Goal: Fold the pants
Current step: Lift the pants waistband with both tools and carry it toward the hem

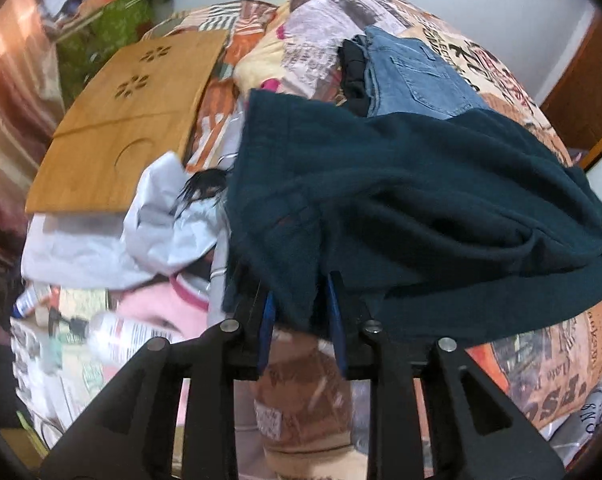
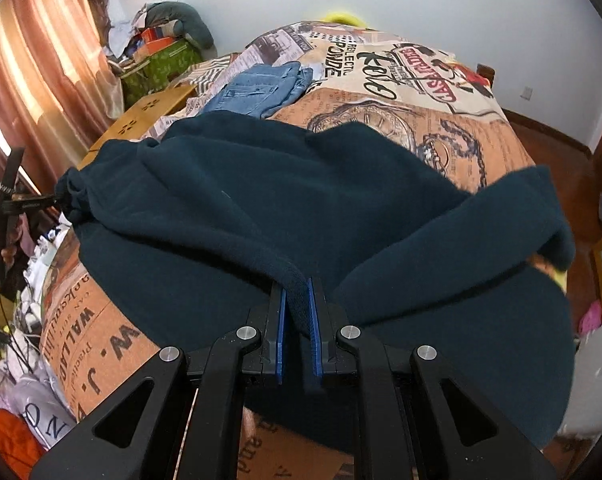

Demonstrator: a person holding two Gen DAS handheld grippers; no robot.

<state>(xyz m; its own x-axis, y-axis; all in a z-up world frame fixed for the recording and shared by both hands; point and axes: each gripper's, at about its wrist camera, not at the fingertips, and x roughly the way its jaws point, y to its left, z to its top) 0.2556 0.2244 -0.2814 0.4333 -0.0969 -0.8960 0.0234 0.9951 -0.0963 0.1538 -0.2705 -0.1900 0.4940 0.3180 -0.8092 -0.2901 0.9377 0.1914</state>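
The dark teal fleece pants (image 2: 285,216), soft and napped, are spread over the newsprint-patterned bedspread (image 2: 441,120), a fold being laid down. A thick hem is clamped by the right gripper (image 2: 297,312). The left gripper (image 1: 301,304) stands slightly parted around a cloth edge; whether it is pinched cannot be told. Next, both edges should likely be released and smoothed flat. Folded blue denim jeans (image 1: 417,76) lie beyond.

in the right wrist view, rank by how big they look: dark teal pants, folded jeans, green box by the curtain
1. dark teal pants, by far the largest, though nearest the camera
2. folded jeans
3. green box, close to the jeans in apparent size; both are farther away
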